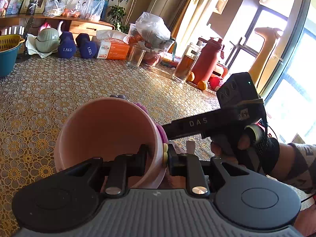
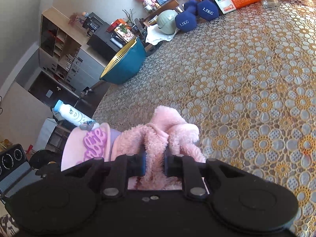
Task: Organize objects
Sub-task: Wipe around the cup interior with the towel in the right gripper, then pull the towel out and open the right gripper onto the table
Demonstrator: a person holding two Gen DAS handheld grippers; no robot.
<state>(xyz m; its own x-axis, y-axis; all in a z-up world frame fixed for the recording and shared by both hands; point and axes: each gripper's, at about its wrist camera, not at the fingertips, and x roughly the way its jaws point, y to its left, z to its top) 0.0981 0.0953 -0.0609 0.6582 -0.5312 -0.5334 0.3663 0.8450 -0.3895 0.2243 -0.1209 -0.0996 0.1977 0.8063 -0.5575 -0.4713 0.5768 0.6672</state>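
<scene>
Nearest the left wrist camera, the left gripper [image 1: 157, 158] has its jaws pinched on the wall of a pink cup [image 1: 106, 136], one finger inside the rim and the other outside against the purple and yellow decoration. That cup is tipped, its open mouth turned toward the lens, held just above the lace tablecloth [image 1: 88, 83]. In the right wrist view the right gripper [image 2: 154, 163] is clamped on a fluffy pink cloth [image 2: 167, 130], which bunches up between and beyond its fingers, right beside the cup [image 2: 86, 144] with the raised purple lettering on its side.

Largest of all is the tablecloth, a pattern of yellow flowers and circles covering the whole table. At its far left edge stands a teal basin [image 1: 7, 57] with a yellow slotted insert. Along the back sit two blue dumbbells [image 1: 76, 46] marked 1.5KG, just beside a green lidded pot [image 1: 47, 39] resting on a white cloth. Next to the dumbbells lies an orange and white tissue pack [image 1: 111, 48], and near it an empty clear glass [image 1: 136, 56]. Further right a red bottle [image 1: 207, 59] stands behind a glass jar [image 1: 186, 62] of amber liquid, with a small orange [image 1: 202, 85] at the bottle's foot
</scene>
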